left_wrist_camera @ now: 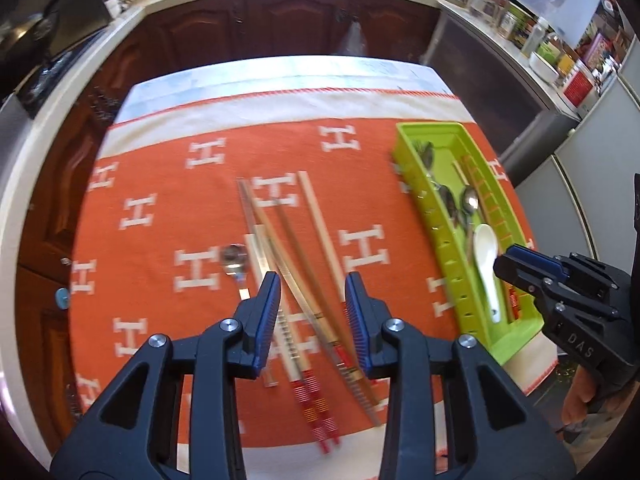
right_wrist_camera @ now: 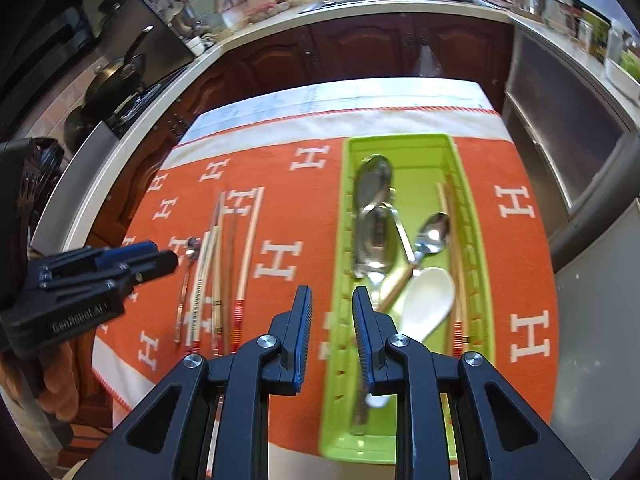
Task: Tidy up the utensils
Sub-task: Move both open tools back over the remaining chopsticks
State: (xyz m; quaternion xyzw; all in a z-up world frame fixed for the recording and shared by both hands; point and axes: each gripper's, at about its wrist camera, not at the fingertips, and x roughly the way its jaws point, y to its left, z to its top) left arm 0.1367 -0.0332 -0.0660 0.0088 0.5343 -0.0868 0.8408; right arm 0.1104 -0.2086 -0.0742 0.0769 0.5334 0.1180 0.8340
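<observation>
- The green tray [right_wrist_camera: 400,148] sat on the orange cloth [left_wrist_camera: 160,184], toward its right side, already part filled.
- Inside it lay several metal spoons [right_wrist_camera: 374,216], a white spoon [right_wrist_camera: 426,300] and a pair of chopsticks [right_wrist_camera: 452,240] along its right wall.
- So part of the sorting looked done; a fair share was left.
- Left of the tray, well apart from it, a loose bunch of chopsticks [left_wrist_camera: 292,256] lay on the cloth, some crossing each other.
- A small metal spoon [left_wrist_camera: 236,260] lay just beside that bunch, on its left.
- The left gripper [left_wrist_camera: 312,300] hung over the loose chopsticks with its jaws apart and nothing between the pads.
- The right gripper [right_wrist_camera: 332,320] hovered above the tray's left wall, jaws a little apart and empty.
- By my reading, the next pickup would come from the loose bunch, the left gripper being nearest.
- The crossed sticks could make a clean single grab awkward.
- Nothing lay outside the cloth, as far as either view showed.
</observation>
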